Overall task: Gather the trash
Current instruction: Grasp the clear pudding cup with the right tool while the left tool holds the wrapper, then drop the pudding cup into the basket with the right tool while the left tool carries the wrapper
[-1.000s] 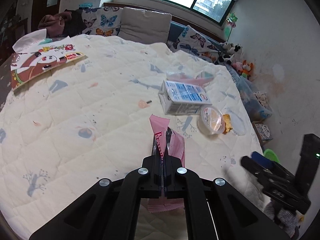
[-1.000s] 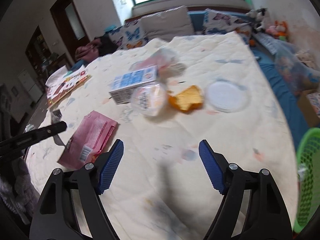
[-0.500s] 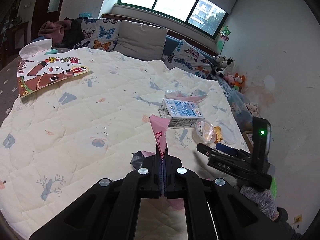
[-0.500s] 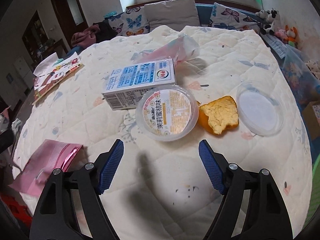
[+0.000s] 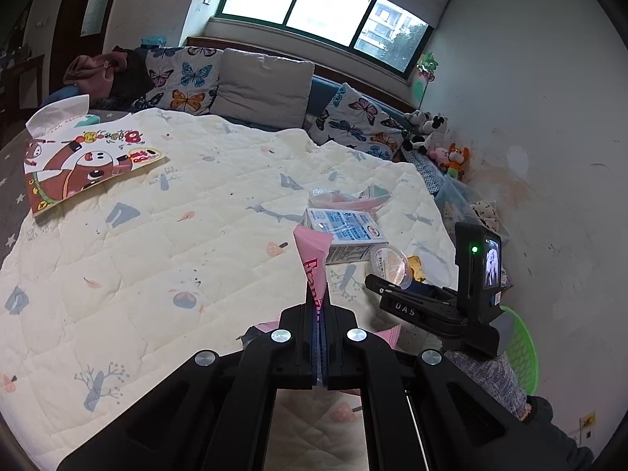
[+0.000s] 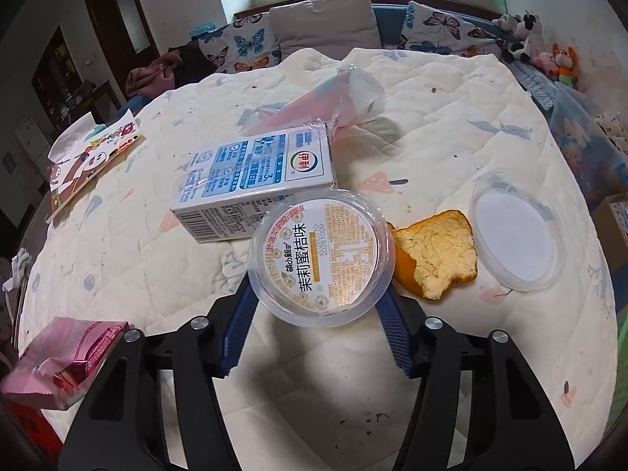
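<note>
My left gripper (image 5: 320, 314) is shut on a pink wrapper (image 5: 314, 259) and holds it above the quilt; the wrapper also shows in the right wrist view (image 6: 66, 357) at lower left. My right gripper (image 6: 318, 298) is open, its blue pads on either side of a clear plastic cup (image 6: 322, 259) with a printed label. Behind the cup lies a blue-and-white milk carton (image 6: 255, 180), and behind that a crumpled clear plastic bag (image 6: 314, 102). An orange peel (image 6: 435, 259) and a clear lid (image 6: 518, 239) lie to the cup's right.
A green basket (image 5: 518, 349) stands off the bed's right edge. A cartoon picture book (image 5: 82, 161) lies at the bed's far left. Pillows (image 5: 259, 82) line the back, stuffed toys (image 5: 443, 149) sit in the right corner.
My right gripper has moved forward until the plastic cup sits between its pads. My left gripper has lifted the pink wrapper higher and drawn back.
</note>
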The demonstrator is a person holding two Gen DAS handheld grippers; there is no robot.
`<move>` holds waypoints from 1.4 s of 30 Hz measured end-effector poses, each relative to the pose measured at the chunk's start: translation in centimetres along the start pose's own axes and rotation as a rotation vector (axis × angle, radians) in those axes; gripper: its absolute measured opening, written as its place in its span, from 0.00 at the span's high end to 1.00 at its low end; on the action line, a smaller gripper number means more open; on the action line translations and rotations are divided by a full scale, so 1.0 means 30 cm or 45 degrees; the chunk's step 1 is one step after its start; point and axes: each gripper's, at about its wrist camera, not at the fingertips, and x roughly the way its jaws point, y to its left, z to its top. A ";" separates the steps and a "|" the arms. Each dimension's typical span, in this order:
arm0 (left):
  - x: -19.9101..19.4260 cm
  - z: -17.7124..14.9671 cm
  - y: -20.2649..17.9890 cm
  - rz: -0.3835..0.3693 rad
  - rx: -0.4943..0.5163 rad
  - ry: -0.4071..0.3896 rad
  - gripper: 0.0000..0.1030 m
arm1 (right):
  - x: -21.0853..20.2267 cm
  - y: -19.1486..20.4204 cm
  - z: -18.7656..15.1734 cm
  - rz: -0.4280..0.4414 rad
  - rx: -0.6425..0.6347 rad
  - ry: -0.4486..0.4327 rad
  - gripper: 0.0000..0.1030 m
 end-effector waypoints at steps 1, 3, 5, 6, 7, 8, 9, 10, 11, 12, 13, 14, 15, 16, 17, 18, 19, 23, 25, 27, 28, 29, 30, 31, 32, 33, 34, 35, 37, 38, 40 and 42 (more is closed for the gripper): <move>0.002 0.002 -0.004 -0.004 -0.001 0.001 0.99 | -0.003 0.001 -0.003 -0.003 -0.003 -0.003 0.42; 0.005 0.004 -0.010 -0.004 0.005 0.004 0.99 | -0.023 0.003 -0.014 0.017 -0.010 -0.010 0.42; 0.007 0.007 -0.018 -0.007 0.013 0.005 0.99 | -0.050 0.005 -0.028 0.038 -0.009 -0.024 0.46; 0.006 0.009 -0.023 -0.012 0.016 0.006 0.99 | -0.066 0.003 -0.037 0.063 0.002 -0.021 0.46; 0.004 0.011 -0.032 -0.015 0.024 0.004 0.99 | -0.080 0.001 -0.045 0.088 0.012 -0.018 0.46; 0.001 0.012 -0.037 -0.018 0.030 0.000 0.99 | -0.101 0.001 -0.058 0.095 0.010 -0.021 0.46; -0.001 0.015 -0.045 -0.021 0.037 -0.005 0.99 | -0.120 0.003 -0.070 0.083 -0.002 -0.030 0.46; -0.001 0.019 -0.052 -0.026 0.040 -0.004 0.99 | -0.138 0.003 -0.082 0.086 -0.005 -0.038 0.46; -0.001 0.023 -0.059 -0.039 0.040 -0.002 0.99 | -0.159 -0.002 -0.097 0.104 0.003 -0.044 0.46; 0.000 0.026 -0.065 -0.049 0.043 0.000 0.99 | -0.178 -0.005 -0.109 0.115 0.006 -0.051 0.46; 0.001 0.029 -0.076 -0.058 0.051 0.002 0.99 | -0.207 -0.012 -0.126 0.116 0.005 -0.068 0.46; 0.003 0.032 -0.093 -0.062 0.066 0.001 0.99 | -0.227 -0.018 -0.136 0.115 0.008 -0.079 0.46; 0.006 0.035 -0.103 -0.066 0.073 0.004 0.99 | -0.252 -0.028 -0.150 0.119 0.017 -0.089 0.46; 0.010 0.037 -0.119 -0.079 0.081 0.012 0.99 | -0.279 -0.042 -0.167 0.122 0.027 -0.099 0.46; 0.012 0.038 -0.131 -0.088 0.083 0.017 0.99 | -0.299 -0.050 -0.176 0.120 0.030 -0.108 0.46; 0.014 0.039 -0.146 -0.099 0.086 0.022 0.99 | -0.328 -0.064 -0.191 0.107 0.030 -0.120 0.46; 0.014 0.040 -0.167 -0.119 0.092 0.028 0.99 | -0.357 -0.082 -0.206 0.092 0.033 -0.135 0.46; 0.021 0.045 -0.263 -0.190 0.138 0.053 0.99 | -0.468 -0.177 -0.261 0.024 0.066 -0.184 0.46; 0.023 0.044 -0.317 -0.210 0.179 0.055 0.99 | -0.525 -0.245 -0.293 -0.020 0.098 -0.209 0.46; 0.028 0.044 -0.392 -0.251 0.229 0.064 0.99 | -0.588 -0.343 -0.331 -0.117 0.146 -0.237 0.46; 0.033 0.044 -0.427 -0.273 0.250 0.069 0.99 | -0.610 -0.396 -0.350 -0.166 0.173 -0.238 0.46; 0.044 0.044 -0.471 -0.297 0.275 0.078 0.99 | -0.627 -0.448 -0.369 -0.218 0.203 -0.237 0.46; 0.054 0.043 -0.508 -0.316 0.294 0.088 0.99 | -0.640 -0.487 -0.386 -0.257 0.226 -0.232 0.46; 0.068 0.042 -0.550 -0.348 0.313 0.108 0.99 | -0.654 -0.534 -0.407 -0.302 0.255 -0.224 0.46; 0.083 0.040 -0.590 -0.378 0.330 0.126 0.99 | -0.670 -0.602 -0.436 -0.362 0.301 -0.209 0.46; 0.096 0.038 -0.628 -0.393 0.347 0.136 0.99 | -0.679 -0.643 -0.458 -0.395 0.328 -0.195 0.46; 0.107 0.035 -0.660 -0.403 0.364 0.145 0.99 | -0.684 -0.677 -0.475 -0.419 0.344 -0.181 0.46; 0.127 0.030 -0.710 -0.425 0.392 0.160 0.99 | -0.692 -0.722 -0.499 -0.463 0.364 -0.164 0.46; 0.158 0.021 -0.791 -0.463 0.426 0.185 0.99 | -0.700 -0.784 -0.531 -0.523 0.395 -0.144 0.46; 0.169 0.018 -0.820 -0.485 0.440 0.197 0.99 | -0.703 -0.825 -0.551 -0.551 0.428 -0.132 0.46; 0.198 0.011 -0.903 -0.522 0.472 0.225 0.99 | -0.697 -0.869 -0.577 -0.578 0.471 -0.106 0.46; 0.222 0.009 -0.966 -0.578 0.491 0.257 0.99 | -0.685 -0.909 -0.602 -0.596 0.505 -0.085 0.46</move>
